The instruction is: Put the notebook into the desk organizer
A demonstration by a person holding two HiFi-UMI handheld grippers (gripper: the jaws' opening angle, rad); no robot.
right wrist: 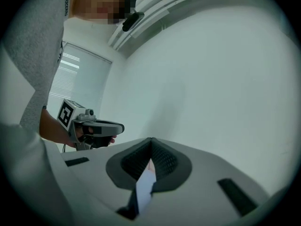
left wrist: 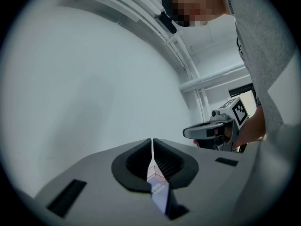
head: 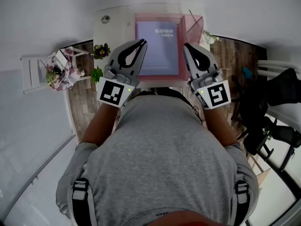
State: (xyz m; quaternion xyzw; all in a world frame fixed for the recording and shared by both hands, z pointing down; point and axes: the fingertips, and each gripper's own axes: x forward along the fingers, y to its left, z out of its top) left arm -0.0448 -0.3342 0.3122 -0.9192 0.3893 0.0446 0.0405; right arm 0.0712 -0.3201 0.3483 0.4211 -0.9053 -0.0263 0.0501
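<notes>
Clamping down from either side, both pairs of jaws are pressed together on the notebook (head: 160,48). In the left gripper view, the left gripper (left wrist: 152,142) has its ribbed pads closed on a thin lavender edge of the cover, with part of the printed lettering showing between them. In the right gripper view, the right gripper (right wrist: 151,141) pinches the opposite edge the same way, a pale strip of the cover wedged between its pads.

From the head view, the grippers hold the notebook flat, cover up, by its left and right sides. The notebook lies inside the outline of the pink desk organizer (head: 139,17), whose rim shows along its top, left and near sides. Whether it rests on the organizer's floor or hangs just above it cannot be told. A pink mesh compartment (head: 194,23) stands just to the right.

The organizer sits on a white table (head: 113,25). Small green plants (head: 99,51) stand beside the table's left edge, and farther left a bunch of flowers (head: 59,70) lies on a white stool (head: 32,73).
</notes>
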